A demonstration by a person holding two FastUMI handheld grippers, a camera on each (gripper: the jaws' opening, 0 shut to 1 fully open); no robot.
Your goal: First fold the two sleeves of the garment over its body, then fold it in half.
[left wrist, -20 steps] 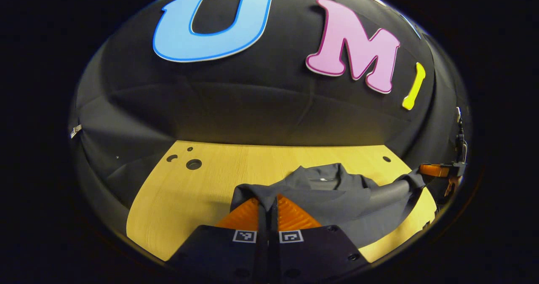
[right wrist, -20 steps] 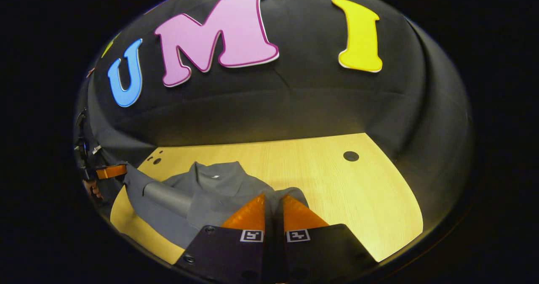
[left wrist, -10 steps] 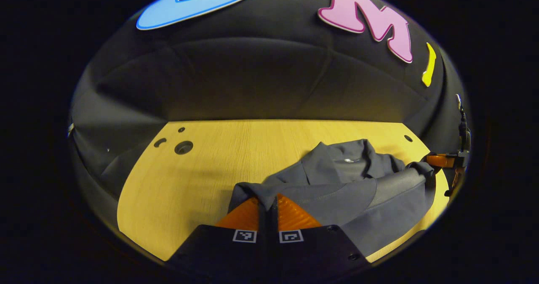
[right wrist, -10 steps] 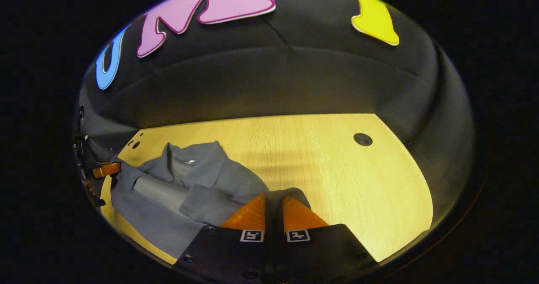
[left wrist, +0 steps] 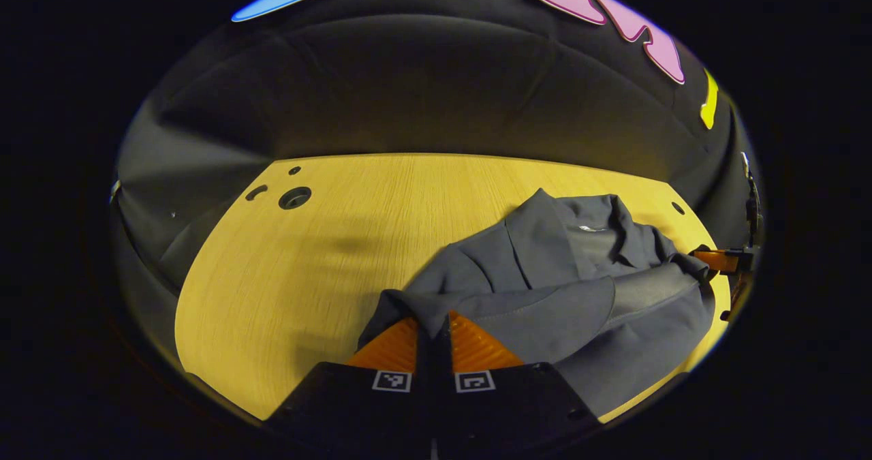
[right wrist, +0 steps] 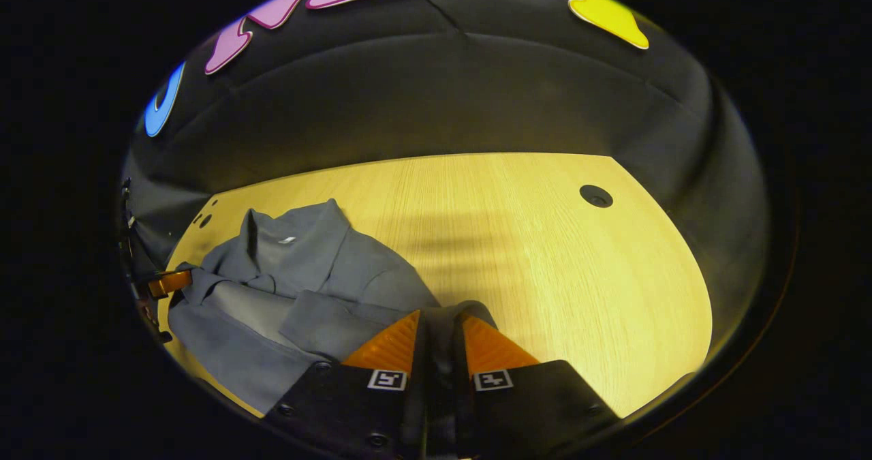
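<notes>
In the left gripper view, the left gripper (left wrist: 433, 324) sits at the bottom with its two fingers (left wrist: 392, 344) pressed together on a pinched fold of the grey garment (left wrist: 565, 289), a thin strip of cloth running down between them. The garment spreads from that fold up and to the right over the wooden table (left wrist: 286, 289), bunched and partly doubled over: its collar (left wrist: 599, 225) lies open toward the far edge, and a sleeve (left wrist: 647, 289) lies across the body as a lighter band. At the far right rim the right gripper (left wrist: 712, 261) shows small, its tip touching the garment's edge there; whether it pinches the cloth cannot be told from this view. Near the table's far left corner is a round hole (left wrist: 294, 197) with two smaller holes beside it. In the right gripper view, the right gripper (right wrist: 439, 334) has its fingers (right wrist: 385, 347) closed on a fold of the garment (right wrist: 300, 289), cloth caught between them. The garment lies to the left on the table (right wrist: 558, 289), collar (right wrist: 286, 238) toward the wall, a folded sleeve (right wrist: 320, 320) lying over the body just beside the fingers. At the left rim the left gripper (right wrist: 170, 283) touches the garment's far edge. A round hole (right wrist: 596, 195) sits near the table's far right corner.
</notes>
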